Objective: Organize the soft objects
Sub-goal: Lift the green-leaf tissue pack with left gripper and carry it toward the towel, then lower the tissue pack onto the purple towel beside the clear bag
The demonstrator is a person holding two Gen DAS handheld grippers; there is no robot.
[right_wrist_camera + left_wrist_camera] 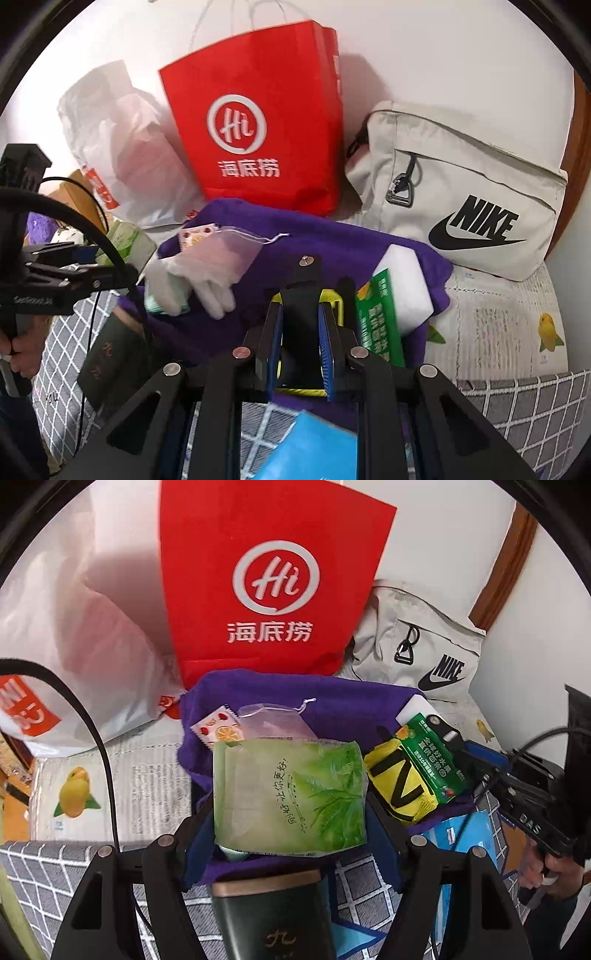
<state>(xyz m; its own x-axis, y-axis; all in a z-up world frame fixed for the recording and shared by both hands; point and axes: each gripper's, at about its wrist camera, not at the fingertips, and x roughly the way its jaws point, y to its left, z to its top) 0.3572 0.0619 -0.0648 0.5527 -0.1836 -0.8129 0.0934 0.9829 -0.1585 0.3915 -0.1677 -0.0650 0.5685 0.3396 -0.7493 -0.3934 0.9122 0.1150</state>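
Note:
My left gripper [291,834] is shut on a green tissue pack [291,794] and holds it above the purple cloth [332,709]. My right gripper [301,332] is shut on a yellow and black pouch [400,786], by its black strap [301,295]. A green snack packet [432,760] lies next to the pouch; it also shows in the right wrist view [376,325]. A white glove [192,277], a sheer drawstring pouch [225,247] and a fruit-print sachet [218,727] lie on the cloth. A white sponge block [406,288] sits at its right.
A red Hi paper bag [273,583], a white plastic bag [74,635] and a beige Nike bag [461,192] stand at the back against the wall. A dark green box [273,915] lies near me. A blue packet [310,450] lies on the grey checked mat [517,413].

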